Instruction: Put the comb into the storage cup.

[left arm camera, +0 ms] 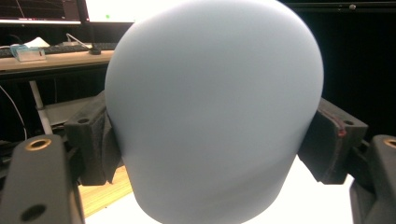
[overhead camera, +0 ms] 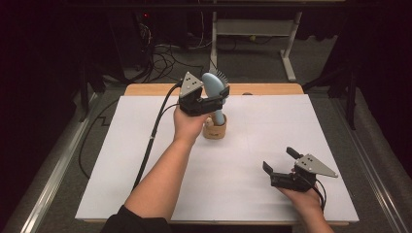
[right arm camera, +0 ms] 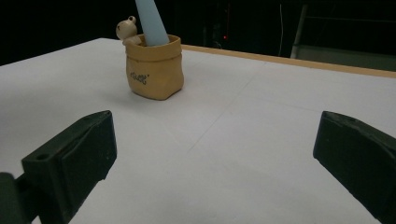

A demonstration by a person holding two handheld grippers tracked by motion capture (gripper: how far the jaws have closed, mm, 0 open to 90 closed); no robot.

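the right hand-held gripper (overhead camera: 281,166) rests released on the desk (overhead camera: 145,160); the left hand-held gripper (overhead camera: 219,101) grasps the brush (overhead camera: 214,87), keeping it upright in the cup (overhead camera: 214,129).

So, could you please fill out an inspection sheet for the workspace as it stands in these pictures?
Surface: white sheet over a wooden table; its wood edge shows at the far side.
Job's things: pale blue brush standing handle-down in a tan sack-shaped holder, which has a small figure on its rim.
Clutter: nothing seen on the sheet.
Grippers: left gripper closed on the brush, pads pressing both sides; right gripper open with nothing between its jaws, low over the near right of the sheet.
Cables: black cable trails from the left gripper; loose wires on the floor behind.
Surroundings: dark room, a desk frame beyond the table.
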